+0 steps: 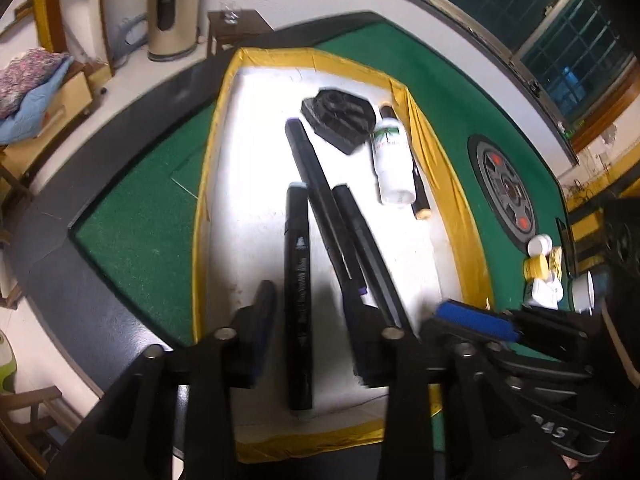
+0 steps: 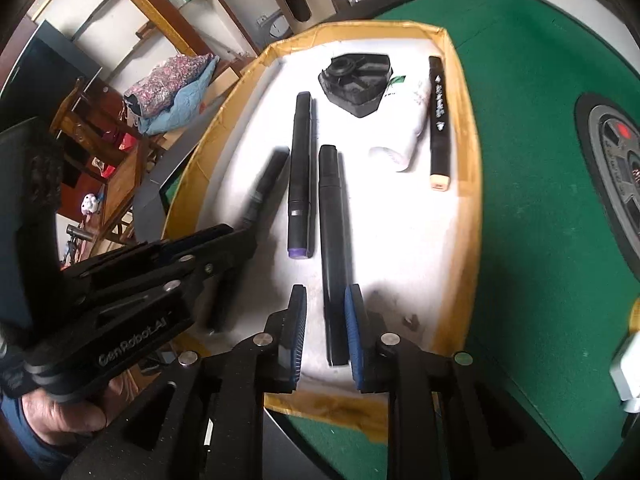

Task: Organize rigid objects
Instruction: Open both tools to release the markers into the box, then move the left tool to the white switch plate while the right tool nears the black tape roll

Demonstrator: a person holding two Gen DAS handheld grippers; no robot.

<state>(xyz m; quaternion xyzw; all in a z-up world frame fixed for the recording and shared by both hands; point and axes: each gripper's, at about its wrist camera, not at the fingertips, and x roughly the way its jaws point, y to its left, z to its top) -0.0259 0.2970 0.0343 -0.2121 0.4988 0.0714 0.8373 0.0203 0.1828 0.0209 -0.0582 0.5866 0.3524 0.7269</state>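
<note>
Two black markers, one between each of my tongs, both unclenched

In the yellow-rimmed tray (image 1: 200,240), my left tongs (image 1: 316,332) stood released astride the leftmost marker (image 1: 298,280), pads clear of it on both sides. The purple-ended marker (image 2: 300,168) lay just beside it, untouched. My right tongs (image 2: 326,328) were also unclenched around the near end of the long marker (image 2: 332,220), the right pad almost touching. I judged these barrels light, stiff and smooth, apt to roll or pivot, so I would pinch nearer mid-barrel, square across. The black holder (image 2: 356,80), white bottle (image 2: 412,120) and beige-capped marker (image 2: 439,120) lay at the far right.
</note>
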